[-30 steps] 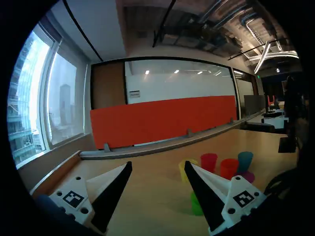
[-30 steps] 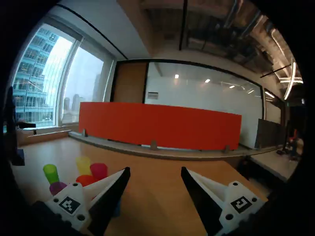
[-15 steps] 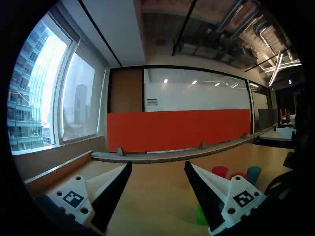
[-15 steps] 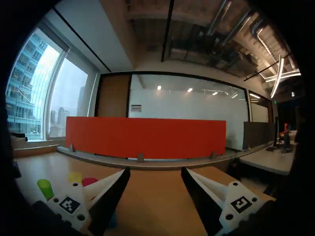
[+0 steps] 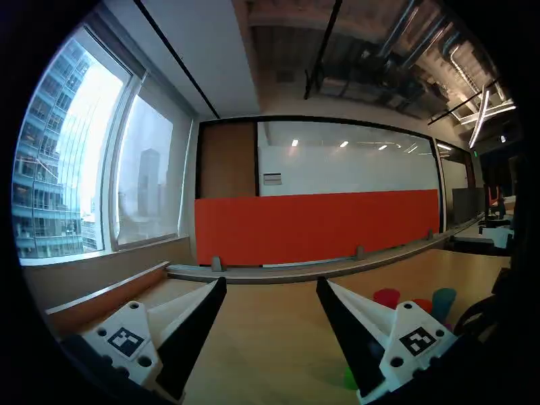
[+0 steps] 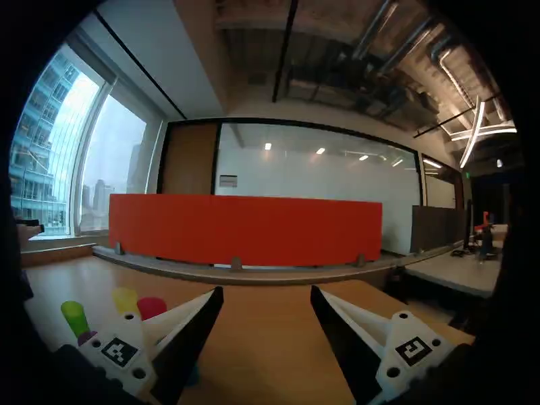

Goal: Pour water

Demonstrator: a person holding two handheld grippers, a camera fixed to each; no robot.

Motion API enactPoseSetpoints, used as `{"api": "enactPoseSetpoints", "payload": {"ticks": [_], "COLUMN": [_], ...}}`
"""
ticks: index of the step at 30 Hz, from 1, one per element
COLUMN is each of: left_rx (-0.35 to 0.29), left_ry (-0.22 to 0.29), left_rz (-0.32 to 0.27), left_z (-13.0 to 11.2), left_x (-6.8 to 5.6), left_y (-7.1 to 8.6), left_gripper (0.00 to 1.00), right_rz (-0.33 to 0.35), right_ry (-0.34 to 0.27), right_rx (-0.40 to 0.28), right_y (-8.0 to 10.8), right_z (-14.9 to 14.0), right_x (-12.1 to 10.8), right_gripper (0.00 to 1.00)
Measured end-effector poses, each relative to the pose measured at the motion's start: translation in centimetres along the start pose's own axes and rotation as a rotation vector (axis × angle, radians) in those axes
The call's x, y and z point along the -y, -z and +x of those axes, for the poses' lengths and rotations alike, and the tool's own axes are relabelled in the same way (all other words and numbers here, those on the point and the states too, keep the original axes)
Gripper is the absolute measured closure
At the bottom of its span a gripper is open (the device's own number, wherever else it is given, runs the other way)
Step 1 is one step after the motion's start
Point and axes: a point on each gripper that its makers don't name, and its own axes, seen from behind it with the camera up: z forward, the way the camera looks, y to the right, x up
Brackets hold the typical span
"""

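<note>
The cups stand in a small cluster on the pale wooden counter (image 5: 270,337), low in front of both claws. In the left gripper view a red cup (image 5: 387,297) and a teal cup (image 5: 443,302) rise upright just past the right-hand finger of the left claw (image 5: 270,282), partly hidden behind it. In the right gripper view a green cup (image 6: 73,316) and a yellow cup (image 6: 125,298) stand near each other at the lower left, with the red cup just beside the yellow one. All three peek over the left-hand finger of the right claw (image 6: 266,290). Whether any cup holds liquid cannot be told from here.

Both claws are spread wide, fingers well apart, with only bare counter showing between the dark tips. Neither touches a cup. Each finger carries a square black-and-white marker on its white base.

Beyond the cups a long orange divider (image 5: 317,226) runs along the far edge of the counter, held in small grey feet. Behind it is a glass wall (image 5: 344,165) reflecting ceiling lights. Tall windows (image 5: 81,169) on the left look out at high-rise buildings. Pipes (image 6: 378,40) and a light strip cross the open ceiling, and more desks sit far off to the right.
</note>
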Motion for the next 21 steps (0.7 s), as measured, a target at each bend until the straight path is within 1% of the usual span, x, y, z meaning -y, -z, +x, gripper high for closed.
{"api": "enactPoseSetpoints", "payload": {"ticks": [8,14,17,21], "left_rx": [0.007,0.009,0.017,0.032], "left_ry": [0.013,0.015,0.021,0.030], "left_rz": [0.008,0.012,0.023,0.021], "left_z": [-1.3,-2.4,-3.4,-4.8], "left_x": [0.1,0.0,0.2,0.1], "left_y": [0.0,-0.1,0.0,0.0], "left_gripper": [0.01,0.01,0.01,0.01], "right_rz": [0.011,0.019,0.021,0.020], "right_ry": [0.018,0.008,0.000,-0.016], "right_rx": [0.014,0.007,0.012,0.016], "right_y": [0.6,0.7,0.7,0.6], "right_z": [-0.9,-0.5,-0.7,-0.6], "right_x": [0.5,1.0,1.3,1.4], "right_gripper": [0.00,0.00,0.00,0.00]}}
